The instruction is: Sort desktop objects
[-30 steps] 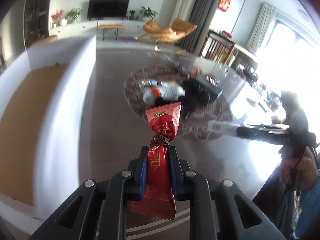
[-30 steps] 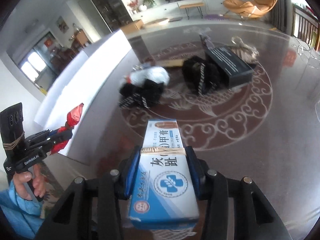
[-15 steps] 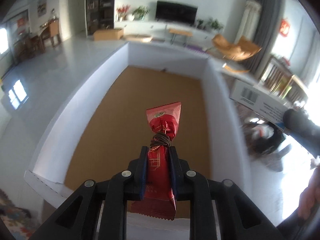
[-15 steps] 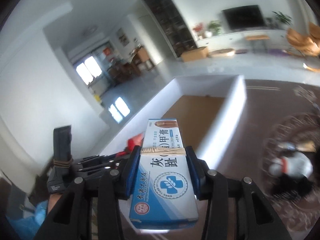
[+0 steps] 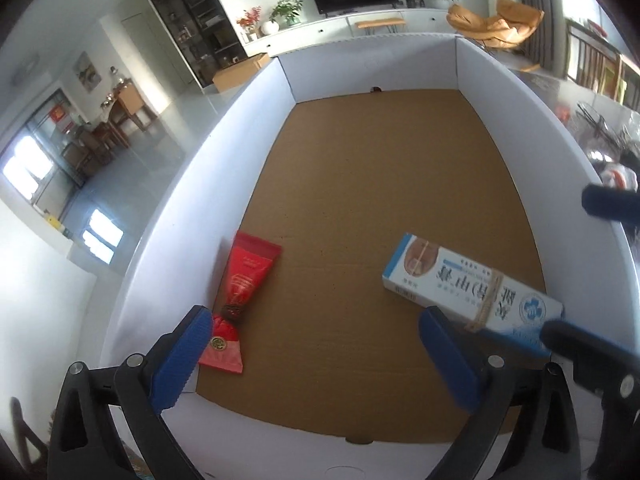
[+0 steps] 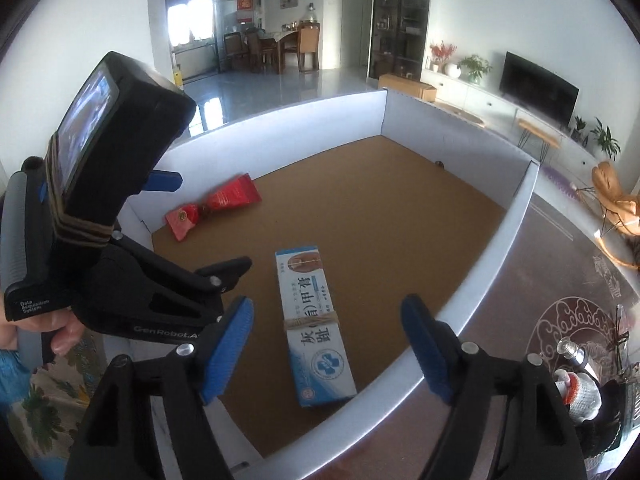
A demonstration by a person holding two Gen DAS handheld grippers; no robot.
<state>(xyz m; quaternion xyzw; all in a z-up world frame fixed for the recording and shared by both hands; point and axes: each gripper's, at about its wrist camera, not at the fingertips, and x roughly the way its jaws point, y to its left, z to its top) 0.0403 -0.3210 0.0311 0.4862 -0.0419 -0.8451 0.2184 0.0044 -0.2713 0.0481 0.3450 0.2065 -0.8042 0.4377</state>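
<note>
Jaws of both grippers are opening, with nothing pressed between the pads. Left gripper (image 5: 316,352) hangs over the near end of a white-walled box (image 5: 256,128) with a brown cardboard floor; its jaws stand wide apart. Red packet (image 5: 240,292) lies on the box floor against the left wall, near the near-left corner, just beside the left pad and clear of it. Blue-and-white carton (image 5: 468,284), bound by a rubber band, lies flat on the floor near the right wall, beyond the right pad. In the right wrist view the right gripper (image 6: 328,344) is above the box's near-right part; the carton (image 6: 314,324) lies on the floor below the gap between its jaws, touching neither pad. Packet (image 6: 214,204) lies well apart from the carton.
</note>
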